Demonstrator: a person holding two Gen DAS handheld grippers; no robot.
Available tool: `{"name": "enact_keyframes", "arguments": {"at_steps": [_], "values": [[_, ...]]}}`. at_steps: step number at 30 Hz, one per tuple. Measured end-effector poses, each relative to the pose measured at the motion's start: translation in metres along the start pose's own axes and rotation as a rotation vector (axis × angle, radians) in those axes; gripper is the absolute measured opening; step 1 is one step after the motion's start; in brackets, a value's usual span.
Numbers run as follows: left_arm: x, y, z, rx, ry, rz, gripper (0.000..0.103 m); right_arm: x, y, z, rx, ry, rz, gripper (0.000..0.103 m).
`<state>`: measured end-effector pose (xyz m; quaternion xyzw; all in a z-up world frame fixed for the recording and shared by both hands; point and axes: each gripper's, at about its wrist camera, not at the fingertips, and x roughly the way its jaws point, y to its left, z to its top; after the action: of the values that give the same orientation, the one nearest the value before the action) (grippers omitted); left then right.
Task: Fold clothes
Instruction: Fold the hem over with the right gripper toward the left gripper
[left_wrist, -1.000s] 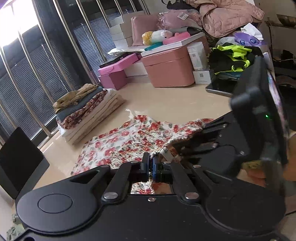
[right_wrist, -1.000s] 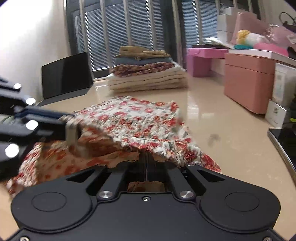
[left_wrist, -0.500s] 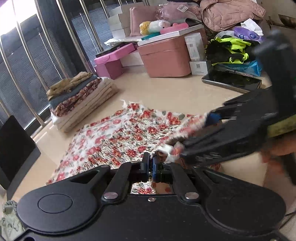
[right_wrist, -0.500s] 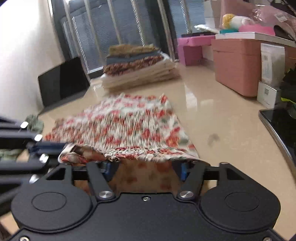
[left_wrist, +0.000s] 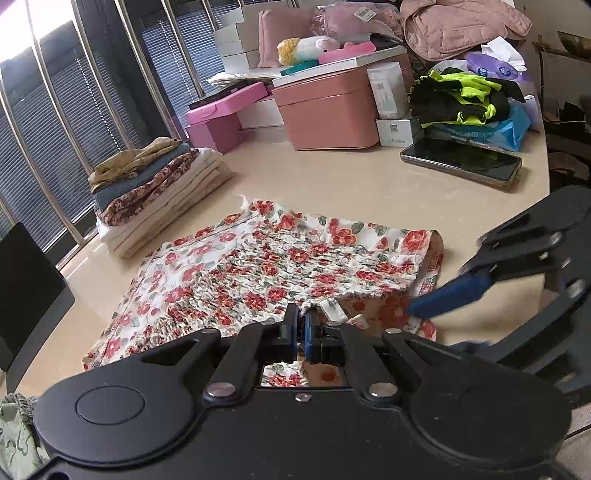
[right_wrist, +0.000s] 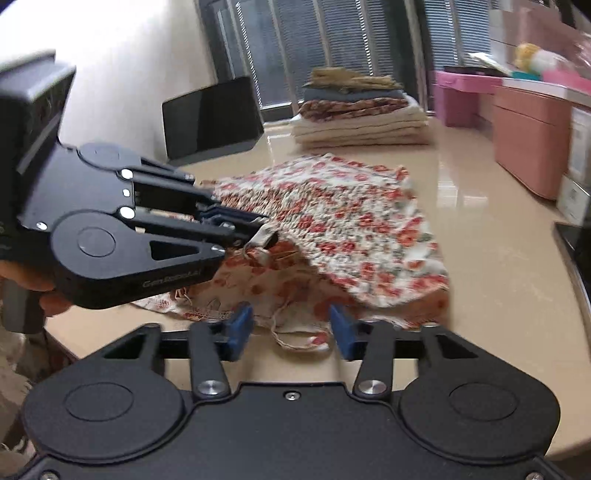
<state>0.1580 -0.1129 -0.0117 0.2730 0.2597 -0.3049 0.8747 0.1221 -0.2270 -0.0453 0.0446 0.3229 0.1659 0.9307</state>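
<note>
Floral smocked garment (left_wrist: 280, 266) | laid on bench (left_wrist: 351, 184), half folded | left claw (left_wrist: 302, 328) pinching strap, anchoring the fold | right claw (right_wrist: 291, 328) closing, nothing gripped, hem between.

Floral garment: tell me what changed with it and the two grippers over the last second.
The right gripper let go of the floral garment, drew back to its near edge, and its jaws are now closing again with nothing pressed between them. The released flap dropped flat onto the table. The left gripper stayed shut on the hem; the folded stack stayed put.
</note>
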Motion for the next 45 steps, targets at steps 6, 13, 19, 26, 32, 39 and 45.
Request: {"name": "enact_keyframes", "arguments": {"at_steps": [6, 13, 19, 26, 32, 39, 45], "values": [[-0.001, 0.000, -0.001, 0.007, 0.004, 0.005, 0.004, 0.026, 0.008, 0.015, -0.034, 0.036, -0.045, 0.000], [-0.001, -0.002, -0.002, 0.012, 0.007, 0.002, 0.004, 0.034, -0.008, 0.018, 0.038, -0.008, -0.098, 0.000], [0.005, -0.005, -0.007, 0.018, 0.020, -0.009, 0.004, 0.019, -0.018, 0.010, 0.092, -0.007, -0.059, 0.025], [0.006, -0.004, -0.007, 0.025, 0.022, -0.015, 0.004, -0.017, -0.022, 0.004, 0.123, -0.052, 0.046, 0.030], [0.007, -0.005, -0.008, 0.033, 0.029, -0.013, 0.004, -0.011, -0.019, 0.014, 0.148, -0.047, 0.152, 0.028], [0.008, -0.006, -0.009, 0.047, 0.036, -0.015, 0.004, 0.016, -0.028, 0.020, 0.169, 0.026, 0.171, 0.010], [0.010, -0.010, -0.010, 0.068, 0.046, -0.019, 0.004, 0.024, -0.027, 0.019, 0.140, 0.042, 0.112, 0.008]]}}
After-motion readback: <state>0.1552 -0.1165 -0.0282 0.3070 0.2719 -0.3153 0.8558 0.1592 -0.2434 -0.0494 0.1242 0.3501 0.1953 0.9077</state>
